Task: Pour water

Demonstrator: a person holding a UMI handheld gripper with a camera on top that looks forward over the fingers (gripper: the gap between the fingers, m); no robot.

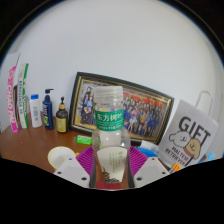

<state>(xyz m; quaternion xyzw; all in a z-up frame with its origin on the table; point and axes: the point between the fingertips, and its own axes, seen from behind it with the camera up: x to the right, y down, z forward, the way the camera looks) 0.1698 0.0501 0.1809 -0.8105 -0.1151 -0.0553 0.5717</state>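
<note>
Your gripper (112, 172) is clamped on the bottle (110, 125), apparently upright, cap out of view. Beyond it a framed photo (125, 105) leans on the wall; gift bag (190, 135) beside.

What I count from here

One clear water bottle (110, 120) between my two fingers (72, 166), one framed photo (130, 108), one gift bag (190, 140), and about four toiletry bottles (45, 108) lined up beside a toothpaste box (17, 95).
</note>
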